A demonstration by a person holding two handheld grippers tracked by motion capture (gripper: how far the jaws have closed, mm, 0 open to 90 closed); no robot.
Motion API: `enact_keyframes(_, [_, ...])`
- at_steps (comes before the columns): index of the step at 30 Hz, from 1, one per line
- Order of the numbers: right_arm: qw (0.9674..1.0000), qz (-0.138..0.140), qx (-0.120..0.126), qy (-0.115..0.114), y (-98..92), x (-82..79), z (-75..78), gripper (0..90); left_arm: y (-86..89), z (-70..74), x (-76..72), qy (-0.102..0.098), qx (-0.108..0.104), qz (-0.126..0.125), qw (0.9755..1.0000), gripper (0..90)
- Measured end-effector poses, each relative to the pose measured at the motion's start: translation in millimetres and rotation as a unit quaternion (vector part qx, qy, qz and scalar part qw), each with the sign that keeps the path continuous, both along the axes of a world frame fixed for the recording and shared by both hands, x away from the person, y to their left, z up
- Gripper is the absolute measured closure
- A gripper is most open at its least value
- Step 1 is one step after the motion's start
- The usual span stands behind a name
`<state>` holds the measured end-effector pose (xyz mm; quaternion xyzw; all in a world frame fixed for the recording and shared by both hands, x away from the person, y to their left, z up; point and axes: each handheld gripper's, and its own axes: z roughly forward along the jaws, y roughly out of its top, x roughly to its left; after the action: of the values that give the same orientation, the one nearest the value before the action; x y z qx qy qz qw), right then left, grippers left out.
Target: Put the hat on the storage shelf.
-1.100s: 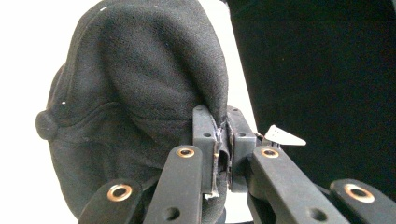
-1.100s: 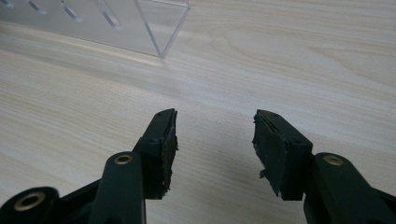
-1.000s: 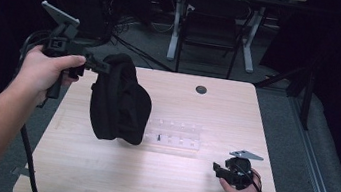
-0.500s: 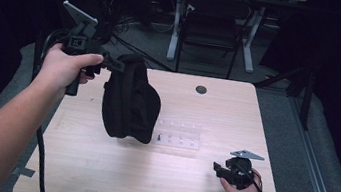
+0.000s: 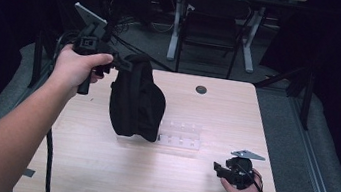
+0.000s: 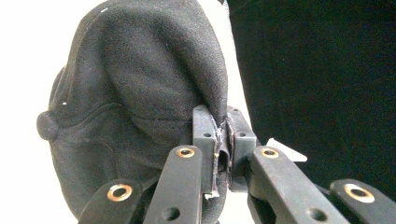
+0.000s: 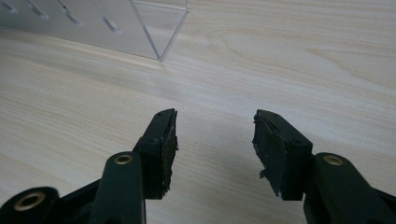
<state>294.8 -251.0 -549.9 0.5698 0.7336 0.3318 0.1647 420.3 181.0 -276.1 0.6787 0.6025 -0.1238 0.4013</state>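
Observation:
A black cap (image 5: 136, 99) hangs above the left half of the wooden table (image 5: 96, 176), and my left gripper (image 5: 121, 64) is shut on its upper edge. In the left gripper view the jaws pinch a fold of the black cap (image 6: 140, 93) at the left gripper (image 6: 221, 122). A clear acrylic rack (image 5: 180, 134) with small pegs stands at the table's middle, its left end hidden behind the cap. My right gripper (image 5: 216, 169) rests low near the front right corner. In its own view the right gripper (image 7: 215, 128) is open over bare wood, with the clear rack (image 7: 140, 23) beyond.
A small dark round grommet (image 5: 201, 89) sits near the table's far edge. Beyond the table stand the legs of another desk (image 5: 212, 36) on a dark floor. Cables trail from the left gripper down the table's left side.
My left gripper has carried the hanging cap to the right and a little farther from me. The right gripper has stayed put.

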Motion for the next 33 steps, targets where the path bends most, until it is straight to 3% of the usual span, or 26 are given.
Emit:
enact_keyframes(23, [1.0, 0.007, 0.004, -0.002, 1.3, -0.4, 2.2, 48.7, -23.0, -0.5, -0.1, -0.004, 0.023, -0.008, 0.9997, 85.1])
enact_keyframes(29, [0.9997, 0.024, -0.002, -0.006, 14.2, -0.8, 9.2, 48.5, -23.6, -0.2, -0.6, -0.004, 0.025, -0.007, 0.9996, 85.1])
enact_keyframes(31, [0.9995, 0.03, -0.008, -0.006, 18.7, -1.0, 11.7, 48.5, -24.4, -0.2, -0.4, -0.004, 0.025, -0.007, 0.9996, 85.1])
enact_keyframes(32, [0.999, 0.037, -0.026, -0.001, 19.2, -1.2, 16.2, 48.6, -24.7, -0.3, -0.3, -0.005, 0.025, -0.008, 0.9996, 85.1])
enact_keyframes(33, [0.9992, 0.037, -0.011, -0.007, 22.3, -1.2, 17.2, 48.6, -25.1, -0.1, -0.2, -0.005, 0.025, -0.008, 0.9996, 85.1])
